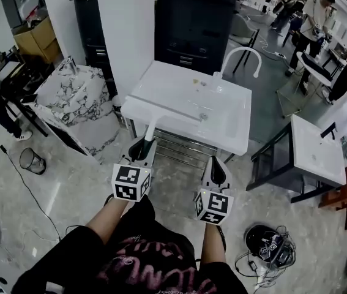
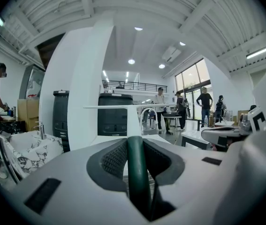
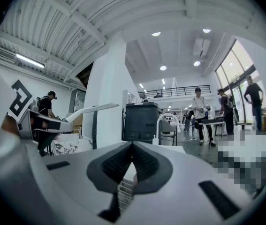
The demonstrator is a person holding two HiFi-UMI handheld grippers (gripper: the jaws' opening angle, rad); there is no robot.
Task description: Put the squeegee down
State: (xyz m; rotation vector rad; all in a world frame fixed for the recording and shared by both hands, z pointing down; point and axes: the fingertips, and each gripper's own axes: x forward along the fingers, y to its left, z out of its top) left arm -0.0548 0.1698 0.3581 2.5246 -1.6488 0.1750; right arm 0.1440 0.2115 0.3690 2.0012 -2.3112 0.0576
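The squeegee (image 1: pixel 151 127) has a dark green handle and a white neck. Its long white blade lies across the front rim of the white sink (image 1: pixel 222 127). My left gripper (image 1: pixel 141 147) is shut on the green handle, below the sink's front edge. In the left gripper view the handle (image 2: pixel 137 172) runs up between the pads of the left gripper (image 2: pixel 135 142) to the level blade (image 2: pixel 118 107). My right gripper (image 1: pixel 217 174) hangs beside it, shut and holding nothing. The right gripper view shows the right gripper (image 3: pixel 133 146) with its tips together and the squeegee (image 3: pixel 83 111) off to the left.
A curved white faucet (image 1: pixel 242 57) rises at the sink's back right. A marble basin (image 1: pixel 78 97) stands left, a black cabinet (image 1: pixel 191 23) behind, another white basin (image 1: pixel 320 152) right. A wire bin (image 1: pixel 32 161) and cables (image 1: pixel 268 245) lie on the floor. People stand around.
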